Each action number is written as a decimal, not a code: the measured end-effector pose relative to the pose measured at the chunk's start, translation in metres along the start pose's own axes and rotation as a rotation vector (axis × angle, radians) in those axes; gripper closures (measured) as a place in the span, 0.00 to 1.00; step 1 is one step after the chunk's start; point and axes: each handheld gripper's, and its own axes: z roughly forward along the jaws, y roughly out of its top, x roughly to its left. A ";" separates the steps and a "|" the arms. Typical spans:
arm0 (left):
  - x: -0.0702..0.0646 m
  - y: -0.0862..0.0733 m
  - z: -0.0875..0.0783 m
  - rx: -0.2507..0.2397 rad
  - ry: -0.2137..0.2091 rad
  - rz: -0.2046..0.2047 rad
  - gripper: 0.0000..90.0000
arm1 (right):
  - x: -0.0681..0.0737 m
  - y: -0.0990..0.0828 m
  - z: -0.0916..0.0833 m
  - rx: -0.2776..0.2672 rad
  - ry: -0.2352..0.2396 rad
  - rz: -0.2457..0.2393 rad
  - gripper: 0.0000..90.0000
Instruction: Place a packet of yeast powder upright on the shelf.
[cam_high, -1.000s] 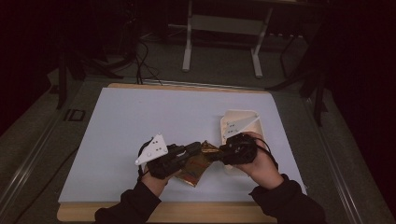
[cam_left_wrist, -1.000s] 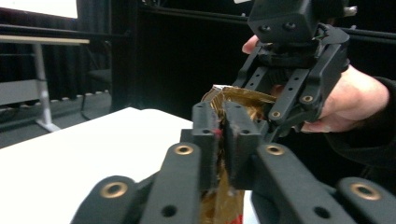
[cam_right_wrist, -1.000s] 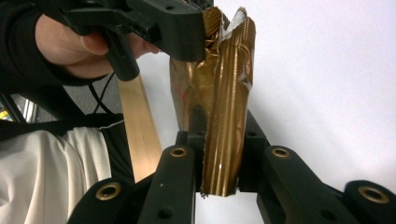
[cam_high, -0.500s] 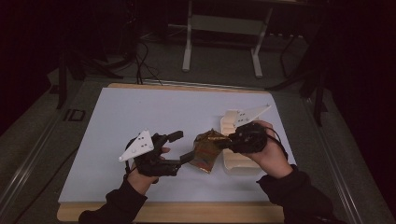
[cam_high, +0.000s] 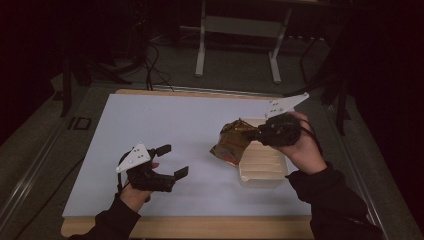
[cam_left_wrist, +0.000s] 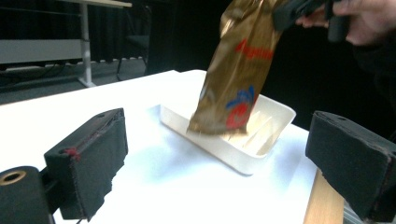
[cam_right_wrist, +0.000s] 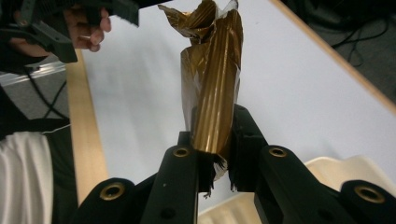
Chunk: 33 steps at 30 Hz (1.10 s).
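A crumpled gold snack bag (cam_high: 231, 141) with red and blue print hangs above the left edge of a shallow cream tray (cam_high: 264, 167). My right gripper (cam_high: 256, 132) is shut on the bag's top end, and the gold foil (cam_right_wrist: 215, 88) is pinched between its black jaws. In the left gripper view the bag (cam_left_wrist: 236, 70) dangles over the tray (cam_left_wrist: 275, 109), its bottom edge near the tray's rim. My left gripper (cam_high: 172, 160) stands open low over the white table near the front left, nothing between its padded jaws, well apart from the bag.
The white tabletop (cam_high: 165, 125) has a wooden front edge (cam_high: 200, 227). Metal table legs (cam_high: 200, 40) and cables (cam_high: 155, 55) stand on the dark floor behind the table. A person's sleeves come in from the bottom.
The left gripper let go of the bag, opened and drew back to the left. The right gripper lifted the bag and carried it right, over the tray's edge.
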 end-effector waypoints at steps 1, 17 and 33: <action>0.001 -0.002 -0.001 -0.002 0.004 -0.005 0.06 | -0.003 0.001 -0.003 0.001 -0.007 -0.007 0.91; 0.015 -0.031 -0.012 -0.004 0.042 0.079 0.06 | -0.050 -0.008 -0.026 -0.007 -0.123 -0.091 0.92; 0.021 -0.037 -0.015 -0.006 0.052 0.046 0.06 | -0.089 -0.030 -0.019 0.092 -0.138 -0.152 0.92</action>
